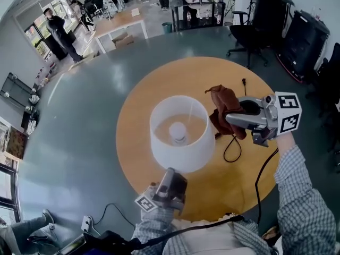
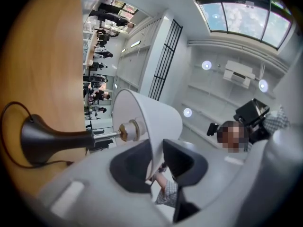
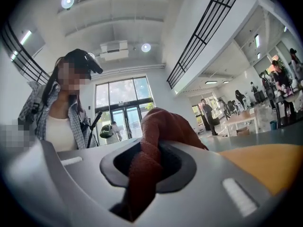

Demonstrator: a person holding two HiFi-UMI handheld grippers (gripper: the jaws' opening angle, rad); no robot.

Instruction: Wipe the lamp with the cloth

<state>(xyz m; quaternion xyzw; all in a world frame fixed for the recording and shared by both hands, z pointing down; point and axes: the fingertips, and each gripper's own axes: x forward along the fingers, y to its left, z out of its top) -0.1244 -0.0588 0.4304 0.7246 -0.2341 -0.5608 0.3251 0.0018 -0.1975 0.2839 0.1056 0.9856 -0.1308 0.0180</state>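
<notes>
**Steadied for a wipe:** The lamp stands at the middle of a round table. The left gripper is clamped on the near rim of the white shade, with the thin wall pinched between its jaws. Just right of the lamp, the right gripper is closed on a bunched brown cloth held clear of the table. The shade looks light, thin and easily dented, so the rim pinch should stay gentle. The dark base appears to offer a firmer hold. The cloth is soft and drapes, so it should suit light strokes. A cord loops on the table to the right.
</notes>
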